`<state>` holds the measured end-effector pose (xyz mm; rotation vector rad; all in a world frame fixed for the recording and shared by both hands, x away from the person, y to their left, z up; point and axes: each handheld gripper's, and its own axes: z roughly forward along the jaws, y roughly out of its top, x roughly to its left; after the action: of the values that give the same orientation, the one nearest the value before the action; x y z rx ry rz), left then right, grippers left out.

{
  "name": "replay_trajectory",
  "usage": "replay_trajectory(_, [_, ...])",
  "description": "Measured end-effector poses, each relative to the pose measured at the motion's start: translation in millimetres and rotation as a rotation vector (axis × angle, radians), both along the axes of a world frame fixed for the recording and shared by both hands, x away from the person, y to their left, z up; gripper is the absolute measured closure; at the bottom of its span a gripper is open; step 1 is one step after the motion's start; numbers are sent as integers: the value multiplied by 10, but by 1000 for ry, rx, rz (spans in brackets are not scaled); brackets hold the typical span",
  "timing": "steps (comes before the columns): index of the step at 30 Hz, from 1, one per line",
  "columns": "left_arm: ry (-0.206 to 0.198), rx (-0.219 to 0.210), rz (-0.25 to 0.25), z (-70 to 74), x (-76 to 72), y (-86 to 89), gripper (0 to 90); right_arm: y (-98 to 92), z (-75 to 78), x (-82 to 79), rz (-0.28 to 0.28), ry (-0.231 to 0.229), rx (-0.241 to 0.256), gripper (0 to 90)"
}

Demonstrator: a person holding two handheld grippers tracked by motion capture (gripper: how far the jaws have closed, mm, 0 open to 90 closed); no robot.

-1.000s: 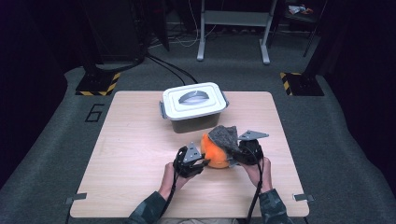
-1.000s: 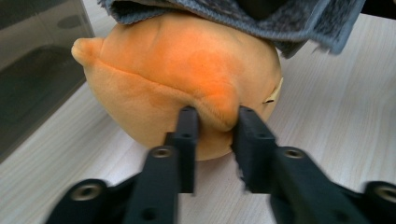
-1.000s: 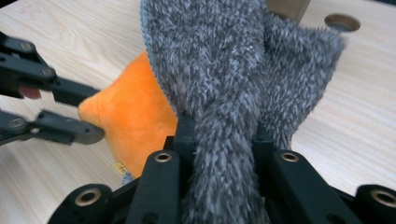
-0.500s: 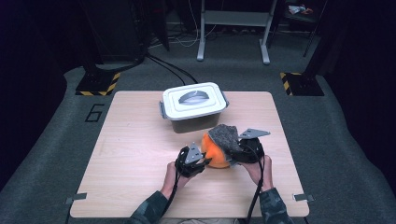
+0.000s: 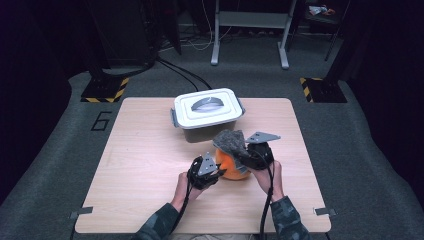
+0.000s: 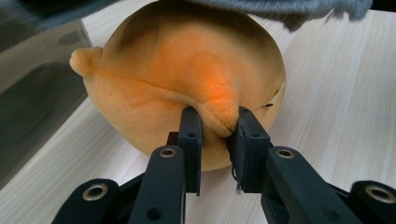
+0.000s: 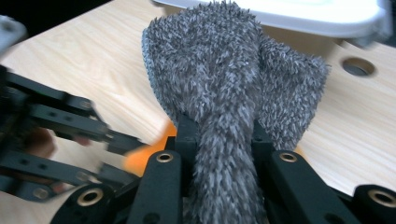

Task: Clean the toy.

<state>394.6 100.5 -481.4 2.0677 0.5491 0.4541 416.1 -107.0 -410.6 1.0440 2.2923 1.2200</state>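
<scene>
While both grippers hold work over near half of table (image 5: 150, 165), reference landmark = orange plush toy (image 5: 231, 165).

- Left gripper (image 6: 217, 128): at near-left side of toy, jaws clamped on pinched fold of plush skin; toy rests on table.
- Right gripper (image 7: 219, 135): at toy's right, jaws clamped on grey fuzzy cloth (image 7: 233, 79); cloth hangs above toy top, long axis running away from jaws toward the box.
- Key relation: cloth directly over toy, toy just below cloth.
- Beyond toy: lidded white box (image 5: 209, 111), close behind, lid on.

Camouflage sleeves (image 5: 287, 217), black brass-riveted jaws, grey plates, black cables
</scene>
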Motion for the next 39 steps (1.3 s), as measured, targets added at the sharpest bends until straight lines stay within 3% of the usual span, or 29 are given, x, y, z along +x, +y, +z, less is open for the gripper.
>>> replay_trajectory(1, [5, -9, 2, -4, 1, -2, 754, 70, -12, 6, -2, -1, -36, 731])
replay_trajectory(5, [13, -8, 13, -22, 5, 1, 752, 150, -102, 30, 8, 17, -57, 728])
replay_trajectory(15, [41, -31, 26, -42, 6, 18, 740, 79, -126, 15, -3, 14, -59, 716])
replay_trajectory(28, [60, -67, 48, -74, 12, 46, 737, -254, -206, 17, -110, 27, -47, 713])
replay_trajectory(39, [66, -51, 45, -69, 10, 51, 736, -538, -395, 3, -193, 64, -18, 713])
